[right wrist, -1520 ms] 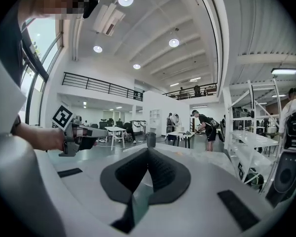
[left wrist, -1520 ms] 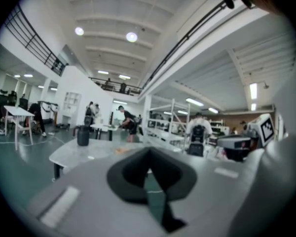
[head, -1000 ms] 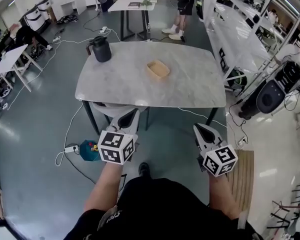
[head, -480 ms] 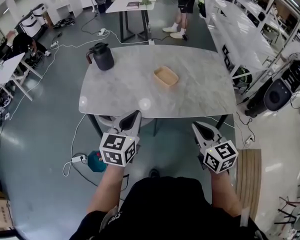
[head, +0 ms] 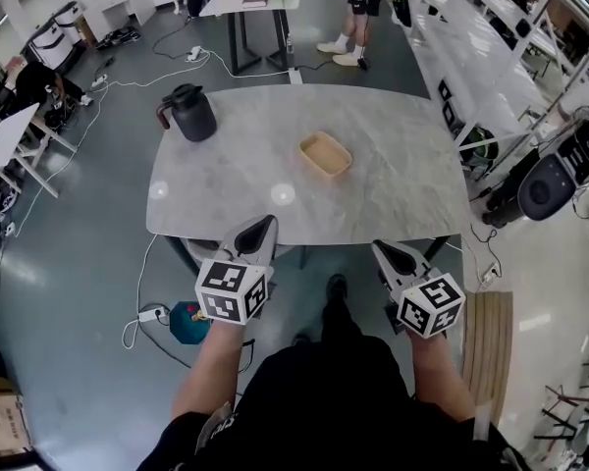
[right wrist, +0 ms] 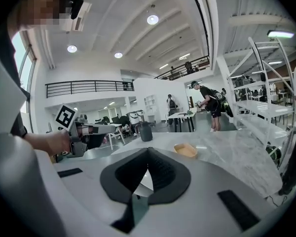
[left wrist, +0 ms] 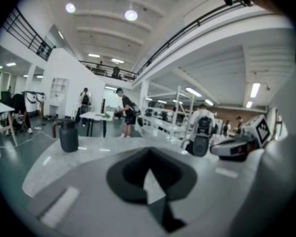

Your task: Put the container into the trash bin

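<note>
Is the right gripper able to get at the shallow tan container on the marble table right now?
Probably yes: only bare marble table lies between the right gripper and the shallow tan container, though its shut jaws must open first.

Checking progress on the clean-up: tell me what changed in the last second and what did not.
The person stepped toward the table, bringing the left gripper and right gripper up to its near edge. Nothing was taken or let go. Both grippers stay shut and empty; the tan container and dark jug have not moved on the table.
</note>
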A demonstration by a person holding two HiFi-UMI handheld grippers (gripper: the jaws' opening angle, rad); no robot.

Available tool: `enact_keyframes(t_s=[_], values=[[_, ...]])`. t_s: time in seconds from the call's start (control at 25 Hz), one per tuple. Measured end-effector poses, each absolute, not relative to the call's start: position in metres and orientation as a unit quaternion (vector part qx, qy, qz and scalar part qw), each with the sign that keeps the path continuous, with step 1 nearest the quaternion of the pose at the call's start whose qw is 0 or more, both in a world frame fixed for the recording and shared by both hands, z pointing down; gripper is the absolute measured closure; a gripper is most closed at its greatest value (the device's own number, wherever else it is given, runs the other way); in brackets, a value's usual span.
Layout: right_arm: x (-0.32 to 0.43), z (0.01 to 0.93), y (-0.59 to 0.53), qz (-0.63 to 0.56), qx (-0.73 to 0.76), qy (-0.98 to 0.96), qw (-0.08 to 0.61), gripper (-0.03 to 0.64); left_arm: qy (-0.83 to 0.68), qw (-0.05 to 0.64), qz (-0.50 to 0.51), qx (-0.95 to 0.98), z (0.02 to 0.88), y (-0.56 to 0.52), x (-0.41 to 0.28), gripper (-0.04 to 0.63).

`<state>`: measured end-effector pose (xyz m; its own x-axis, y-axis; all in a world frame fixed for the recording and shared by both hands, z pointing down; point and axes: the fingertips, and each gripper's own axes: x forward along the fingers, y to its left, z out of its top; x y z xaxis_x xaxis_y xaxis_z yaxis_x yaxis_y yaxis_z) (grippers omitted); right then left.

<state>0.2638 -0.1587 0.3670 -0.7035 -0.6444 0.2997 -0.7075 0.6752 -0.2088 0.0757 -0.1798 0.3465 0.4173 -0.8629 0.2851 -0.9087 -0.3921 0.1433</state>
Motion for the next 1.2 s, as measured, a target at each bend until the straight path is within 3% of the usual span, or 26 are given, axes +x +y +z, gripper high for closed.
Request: enact_keyframes(t_s=[0.52,1.2], values=[[0.264,0.357,-0.328,0.147,0.311,-0.935,0.087,0.623,-0.576,0.123,0.111,0.800,0.332,-0.316,0.081,0.591],[0.273,0.385,-0.390,0.185,0.327,-0.921,0.104,0.623,-0.502,0.136,0.188,0.833,0.370,-0.399,0.113,0.591]])
